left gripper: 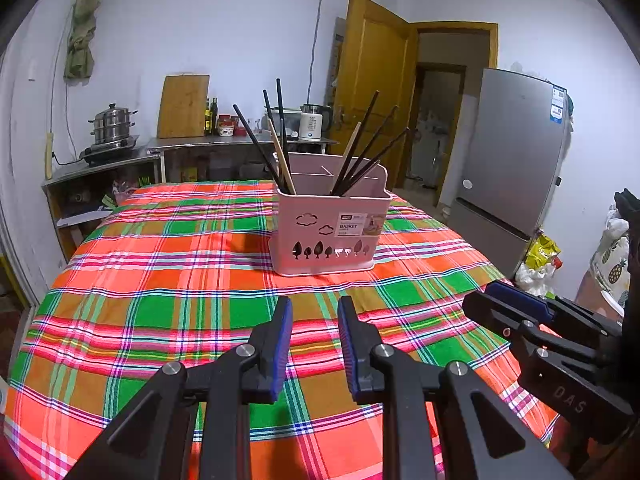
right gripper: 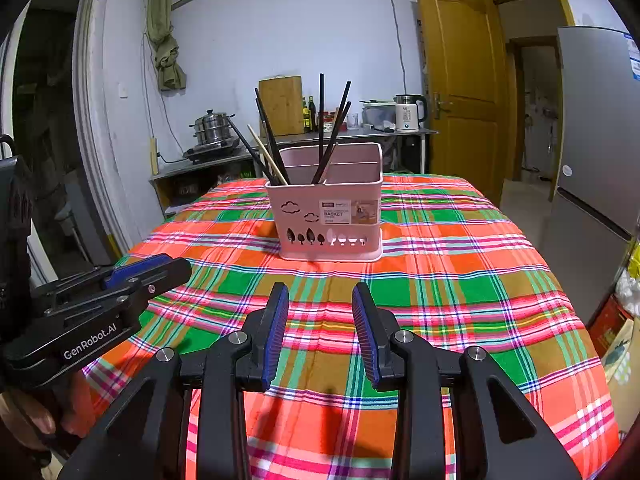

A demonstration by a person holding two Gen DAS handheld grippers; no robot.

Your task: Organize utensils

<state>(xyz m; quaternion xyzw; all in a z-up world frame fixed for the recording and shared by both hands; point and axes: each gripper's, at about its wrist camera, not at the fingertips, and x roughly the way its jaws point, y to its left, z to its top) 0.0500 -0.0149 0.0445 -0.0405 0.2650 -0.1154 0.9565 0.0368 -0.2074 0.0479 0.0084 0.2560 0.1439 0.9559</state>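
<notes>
At the far left a stacked steel steamer pot (left gripper: 112, 122) sits on a low metal counter (left gripper: 120, 160) against the pale wall, with an upright wooden cutting board (left gripper: 183, 106) beside it and a white electric kettle (left gripper: 311, 125) further along. A yellow wooden door (left gripper: 372, 88) stands open, and a tall grey fridge (left gripper: 516, 160) fills the right side. In front, a table wears a red, green and orange plaid cloth (left gripper: 168, 280). Near its middle stands the pink plastic utensil basket (left gripper: 330, 224), upright, with dark chopsticks (left gripper: 360, 152) and two pale wooden ones leaning out of its front compartments. The left gripper (left gripper: 315, 306) hovers above the cloth well short of the basket, blue-padded jaws parted and holding nothing. The right gripper (right gripper: 320, 292) sits likewise, jaws apart and empty.
</notes>
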